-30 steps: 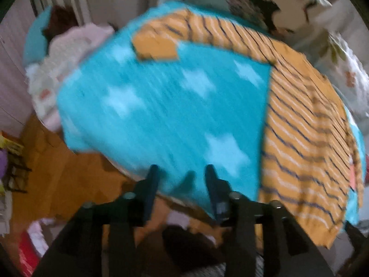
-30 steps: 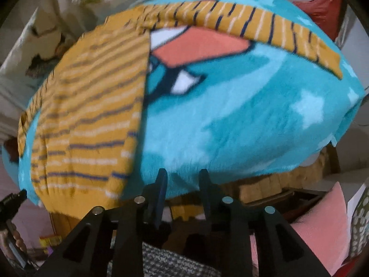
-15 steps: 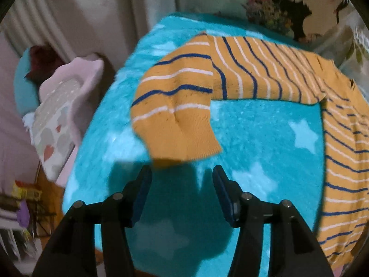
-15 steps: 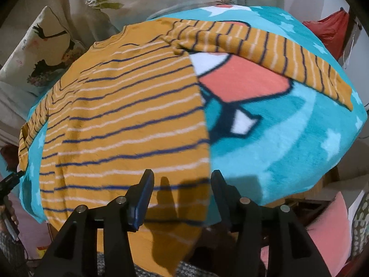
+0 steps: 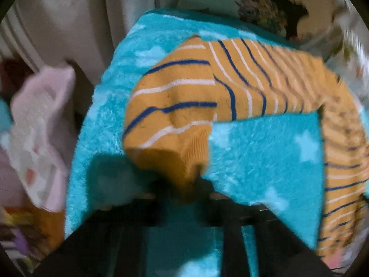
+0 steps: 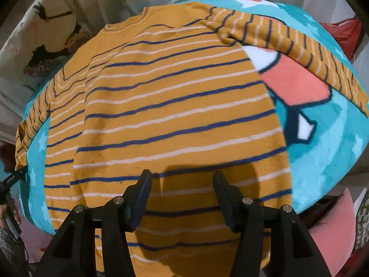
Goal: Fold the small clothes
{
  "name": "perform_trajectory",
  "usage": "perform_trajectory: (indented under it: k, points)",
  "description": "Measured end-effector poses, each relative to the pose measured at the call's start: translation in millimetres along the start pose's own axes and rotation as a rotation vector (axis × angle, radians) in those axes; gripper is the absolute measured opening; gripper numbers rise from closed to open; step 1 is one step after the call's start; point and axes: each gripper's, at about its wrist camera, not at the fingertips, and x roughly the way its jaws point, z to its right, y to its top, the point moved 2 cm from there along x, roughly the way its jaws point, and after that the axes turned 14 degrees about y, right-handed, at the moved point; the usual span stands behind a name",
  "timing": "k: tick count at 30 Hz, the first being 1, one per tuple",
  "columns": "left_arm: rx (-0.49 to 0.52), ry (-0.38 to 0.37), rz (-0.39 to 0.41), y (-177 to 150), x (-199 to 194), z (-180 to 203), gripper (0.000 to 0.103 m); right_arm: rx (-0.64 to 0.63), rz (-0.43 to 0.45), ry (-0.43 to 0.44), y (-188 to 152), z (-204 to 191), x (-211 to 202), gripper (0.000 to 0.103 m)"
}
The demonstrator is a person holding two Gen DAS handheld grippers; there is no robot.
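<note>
A small orange sweater (image 6: 175,106) with navy and white stripes lies face up on a teal star-print blanket (image 6: 322,161). In the left wrist view my left gripper (image 5: 184,184) is shut on the cuff of the sweater's left sleeve (image 5: 175,124), which is lifted and bunched off the blanket (image 5: 265,152). In the right wrist view my right gripper (image 6: 182,184) is open and empty, hovering just above the sweater's lower body near the hem. The right sleeve (image 6: 288,46) stretches out to the right across the blanket.
A pink and white pillow (image 5: 39,133) lies left of the blanket. Printed cushions (image 6: 46,37) and a curtain stand behind. A red cloth (image 6: 341,32) and a pink cushion (image 6: 332,230) are at the right. The left gripper (image 6: 11,180) shows at the left edge of the right wrist view.
My left gripper moved forward and closed on the sleeve cuff, lifting it. My right gripper moved in over the sweater's lower body and stayed open.
</note>
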Motion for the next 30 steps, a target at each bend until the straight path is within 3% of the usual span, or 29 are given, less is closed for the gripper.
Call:
perform_trajectory:
  k: [3,7,11,14,20,30]
  points:
    - [-0.071,-0.039,0.027,4.7,-12.6,-16.4,0.013,-0.016,0.005,-0.006,5.0,-9.4,3.1,0.059]
    - [-0.146,-0.149,0.062,11.8,-39.4,-25.5,0.013,-0.020,0.003,-0.010,9.3,-16.8,8.4,0.059]
    - [-0.116,-0.257,0.091,14.3,-67.5,-2.3,0.013,-0.029,0.018,-0.002,16.1,-22.3,7.5,0.059]
    - [-0.049,-0.314,0.122,12.6,-92.7,35.5,0.013,-0.029,0.029,0.010,23.4,-19.2,5.3,0.059]
    - [0.057,-0.429,0.147,16.3,-129.8,139.9,0.013,-0.009,0.034,0.043,35.7,2.6,4.5,0.059]
    - [0.230,-0.629,0.084,-0.3,-158.8,378.6,0.014,-0.042,0.075,0.091,71.3,74.7,-32.3,0.059]
